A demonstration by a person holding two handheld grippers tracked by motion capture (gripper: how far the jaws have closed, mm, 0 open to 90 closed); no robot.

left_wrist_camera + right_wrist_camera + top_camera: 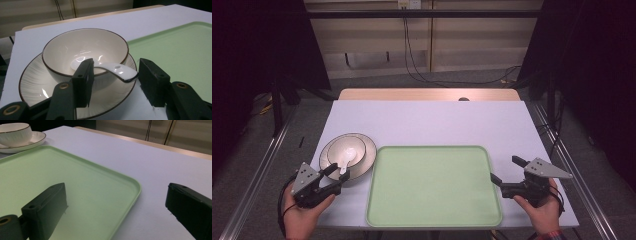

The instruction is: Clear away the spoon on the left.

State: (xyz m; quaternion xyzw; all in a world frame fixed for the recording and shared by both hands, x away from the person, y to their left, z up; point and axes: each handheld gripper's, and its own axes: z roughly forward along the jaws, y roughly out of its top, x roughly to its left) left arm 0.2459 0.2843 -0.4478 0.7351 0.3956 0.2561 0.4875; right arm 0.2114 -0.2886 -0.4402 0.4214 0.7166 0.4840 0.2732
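A white spoon (117,70) lies in a cream bowl (85,45) with a dark rim, and its handle sticks out over the rim toward me. The bowl stands on a matching plate (32,82) at the table's left. My left gripper (116,66) is open, with the spoon's handle between its jaws; a gap shows beside the right pad. In the high view the left gripper (336,175) sits at the plate's (364,162) near edge. At the right, my right gripper (504,168) is open at the edge of the light green tray (434,187), whose rim (136,192) runs between its jaws.
The tray (175,50) lies flat at the middle front of the white table (427,120), close beside the plate. A wooden strip (427,94) runs along the table's far edge. Metal rails (257,175) flank the table, and cables trail on the floor behind.
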